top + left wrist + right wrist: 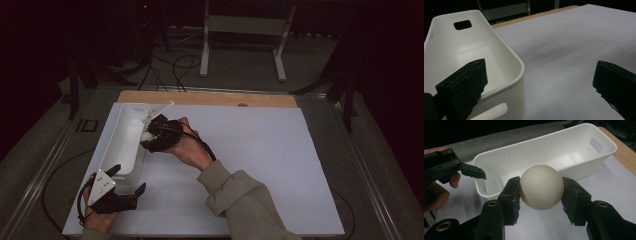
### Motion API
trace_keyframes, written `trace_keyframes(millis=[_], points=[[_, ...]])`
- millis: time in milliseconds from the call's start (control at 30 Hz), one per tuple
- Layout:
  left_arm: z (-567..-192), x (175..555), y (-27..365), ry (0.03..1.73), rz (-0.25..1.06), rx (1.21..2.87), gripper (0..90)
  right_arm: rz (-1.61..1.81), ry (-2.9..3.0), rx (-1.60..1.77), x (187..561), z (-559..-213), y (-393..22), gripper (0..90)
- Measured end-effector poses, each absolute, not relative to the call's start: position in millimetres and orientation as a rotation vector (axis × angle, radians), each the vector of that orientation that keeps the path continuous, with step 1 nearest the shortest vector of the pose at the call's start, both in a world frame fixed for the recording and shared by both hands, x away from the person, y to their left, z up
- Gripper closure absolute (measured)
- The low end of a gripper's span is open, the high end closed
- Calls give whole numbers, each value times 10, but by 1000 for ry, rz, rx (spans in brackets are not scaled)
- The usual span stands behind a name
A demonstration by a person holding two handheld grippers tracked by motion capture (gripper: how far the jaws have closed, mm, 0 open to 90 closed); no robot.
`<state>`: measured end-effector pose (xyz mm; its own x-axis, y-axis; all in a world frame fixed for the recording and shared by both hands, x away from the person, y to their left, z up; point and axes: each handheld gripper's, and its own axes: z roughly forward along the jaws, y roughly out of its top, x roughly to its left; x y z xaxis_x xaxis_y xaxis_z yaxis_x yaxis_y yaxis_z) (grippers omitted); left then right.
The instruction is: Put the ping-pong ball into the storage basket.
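ball (541, 187): smooth, matt, off-white | bin (549, 152): glossy white plastic | right gripper (541, 192): matt black plastic, rough pads | bench (250, 150): matt white sheet, wooden edge

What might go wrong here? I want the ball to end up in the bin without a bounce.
1. The right tool pinches the smooth round ball only at its sides; it could squirt out.
2. The ball sits beside the white bin's long wall, so an early release might land it on the table.
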<state>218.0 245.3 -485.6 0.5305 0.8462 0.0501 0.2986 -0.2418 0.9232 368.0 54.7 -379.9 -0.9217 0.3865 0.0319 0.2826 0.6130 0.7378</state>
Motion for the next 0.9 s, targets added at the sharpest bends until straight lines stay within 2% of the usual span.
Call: trace_keyframes(millis=[900], points=[[-4856,2179,2458,952,701,1792,0,1228,2688,558,3702,-3795,686,507]])
